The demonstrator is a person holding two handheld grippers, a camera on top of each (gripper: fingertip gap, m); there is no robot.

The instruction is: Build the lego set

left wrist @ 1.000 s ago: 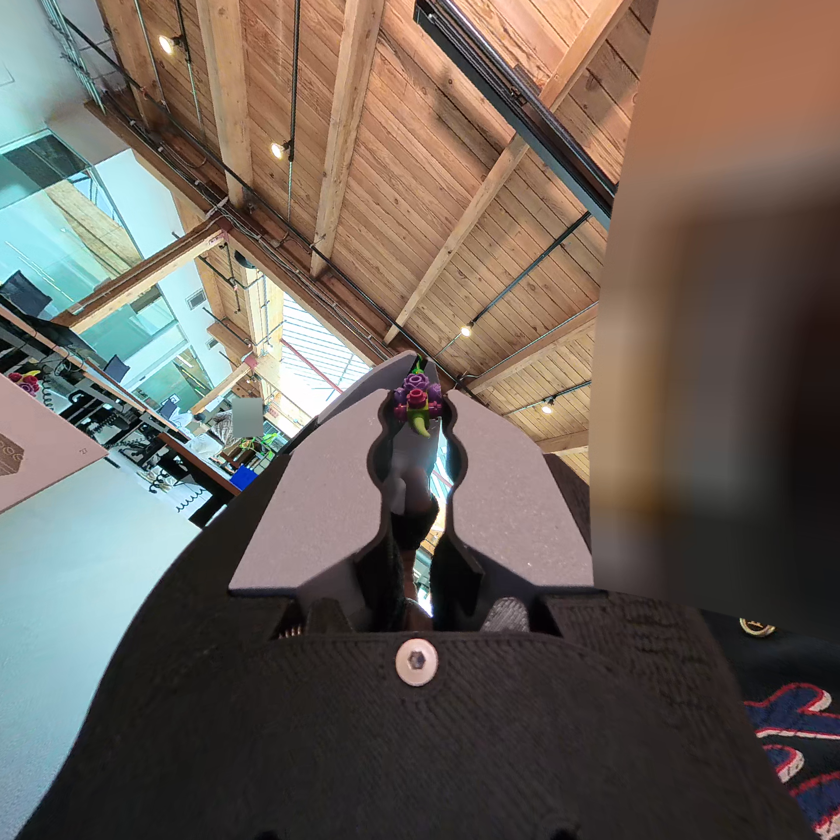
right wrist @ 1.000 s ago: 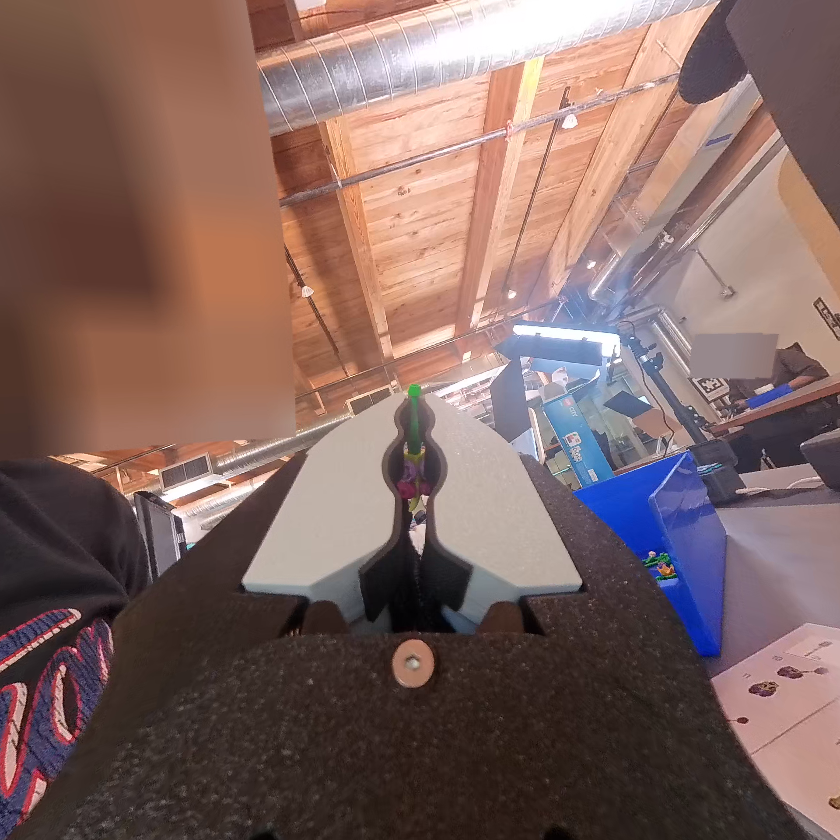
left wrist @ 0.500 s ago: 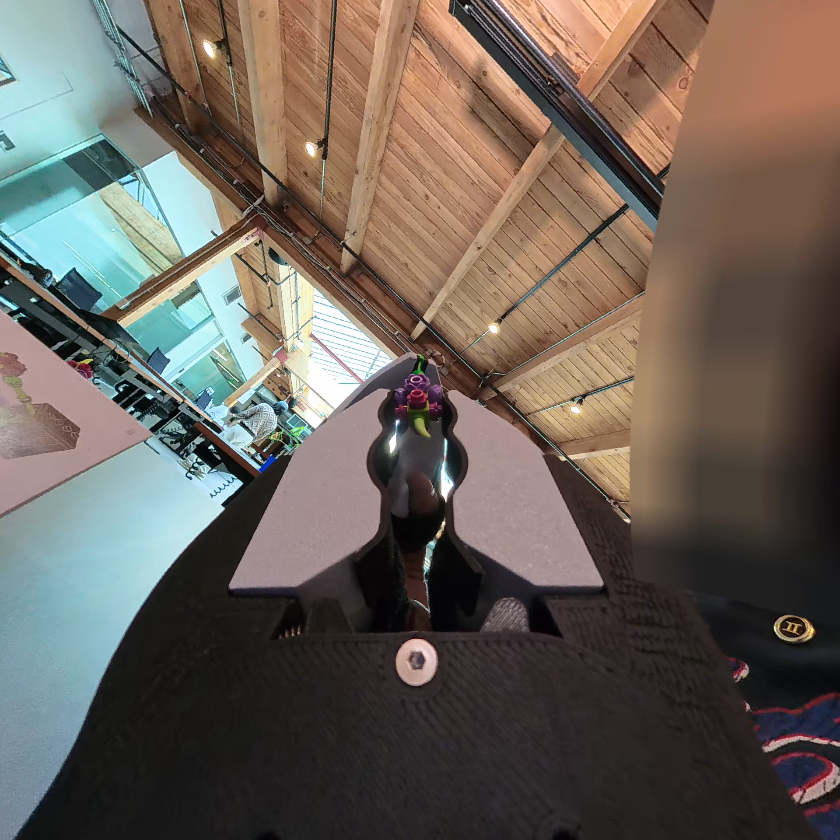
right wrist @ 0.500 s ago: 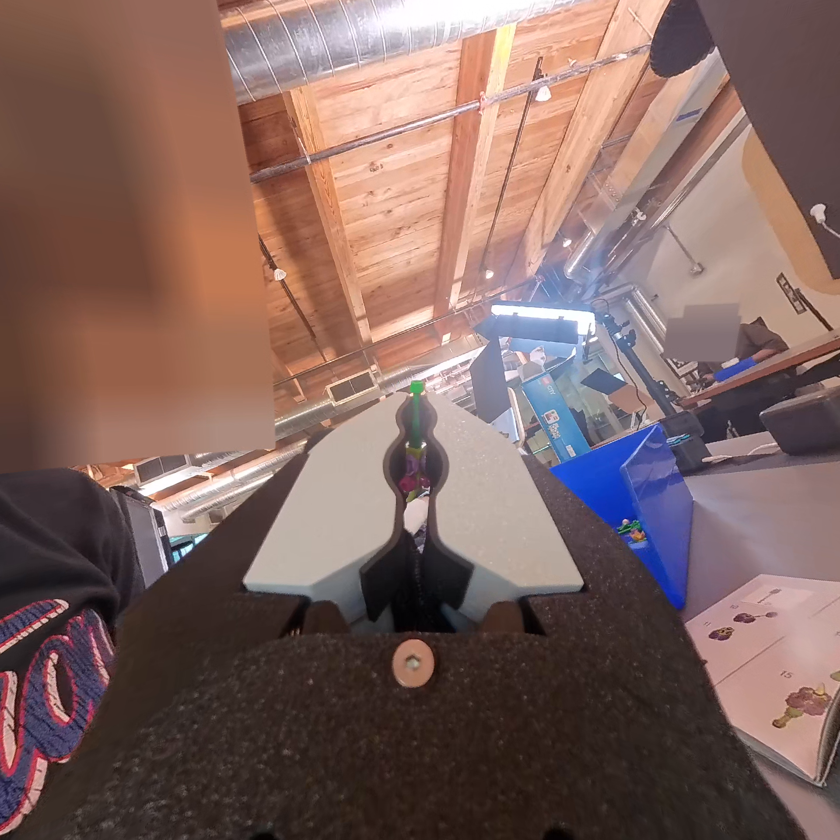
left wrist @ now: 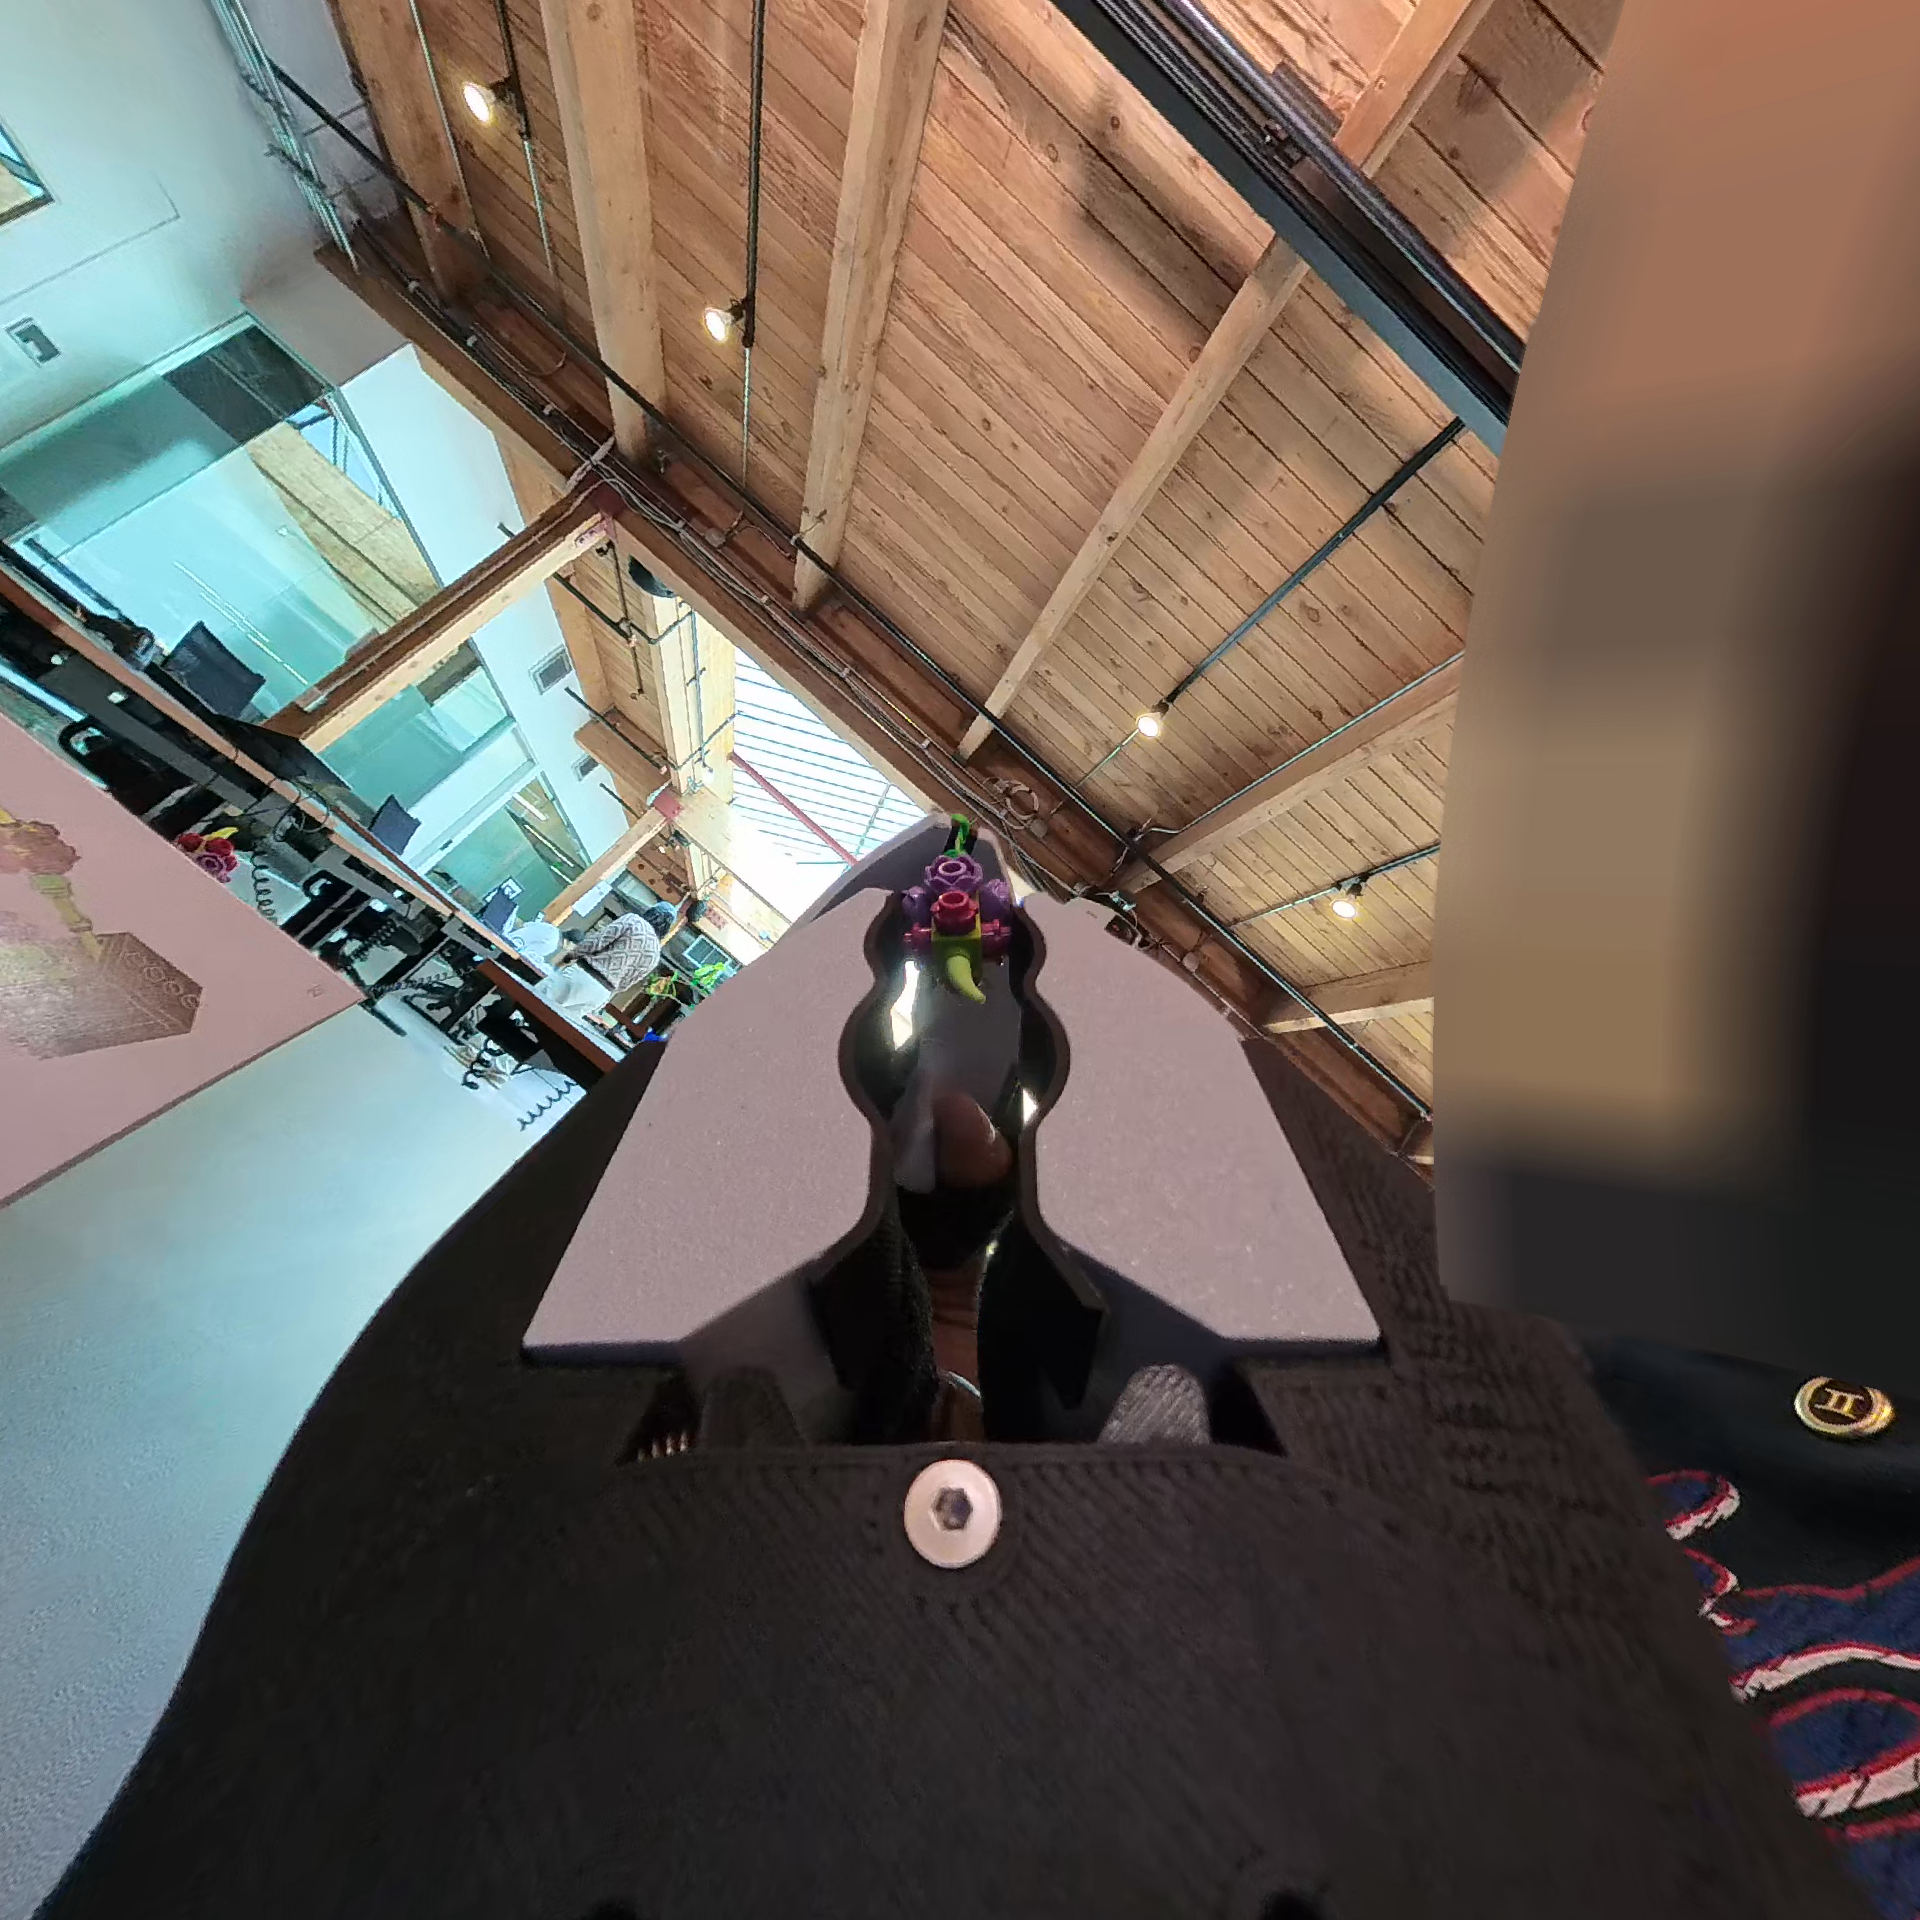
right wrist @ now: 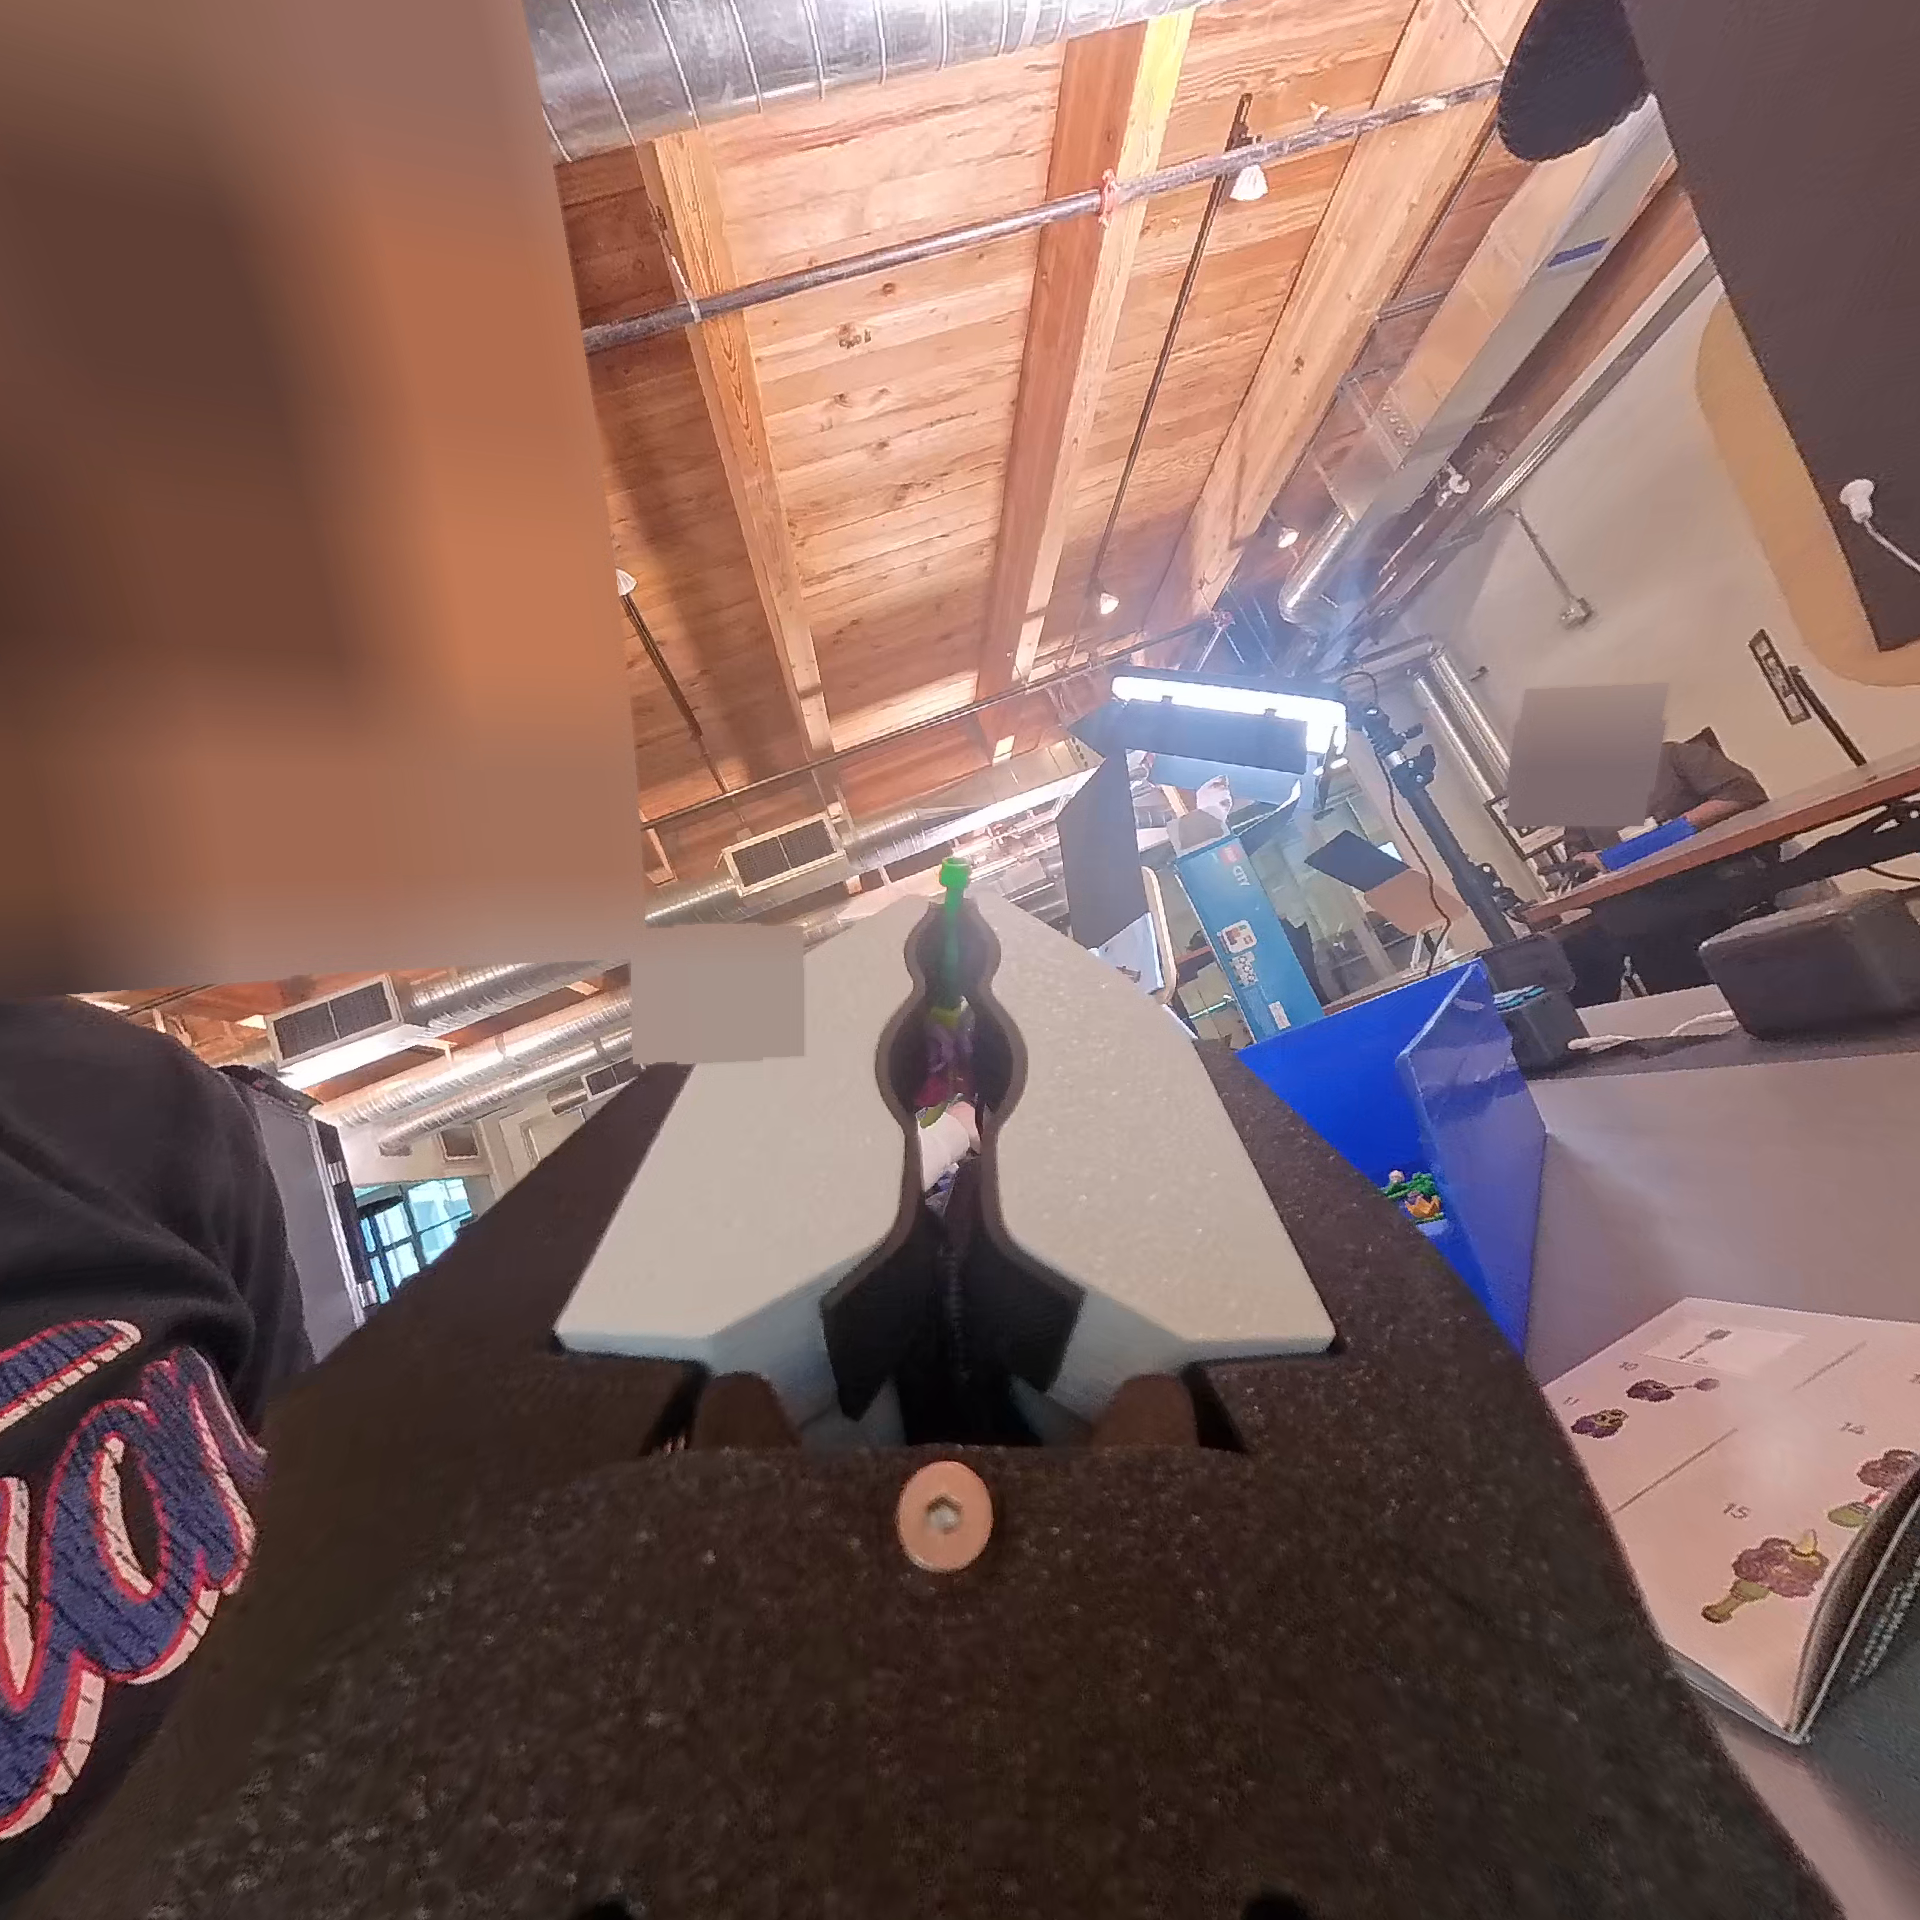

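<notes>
Both grippers point up toward the wooden ceiling, close to the person's chest. My left gripper (left wrist: 951,899) is shut on a small purple flower cluster (left wrist: 951,909) with a lime-green leaf, held at its fingertips. My right gripper (right wrist: 951,920) is shut on a thin green stem (right wrist: 949,930) that sticks out past its tips. A purple flower piece (right wrist: 943,1060) shows in the gap lower down. In the left wrist view a grey finger of the other gripper (left wrist: 883,868) stands right behind the flower cluster. I cannot tell whether the stem and cluster are joined.
A blue bin (right wrist: 1455,1081) with a few small pieces (right wrist: 1411,1195) stands on the grey table at right. An open instruction booklet (right wrist: 1756,1496) lies in front of it. A pink picture panel (left wrist: 94,956) stands left on the grey table (left wrist: 208,1299). The person's black sweater (right wrist: 114,1299) is close. My left and right fingertips are right by each other.
Both grippers have tilted and shifted slightly while staying shut on their pieces. The booklet has come further into the right view, the pink panel further into the left view.
</notes>
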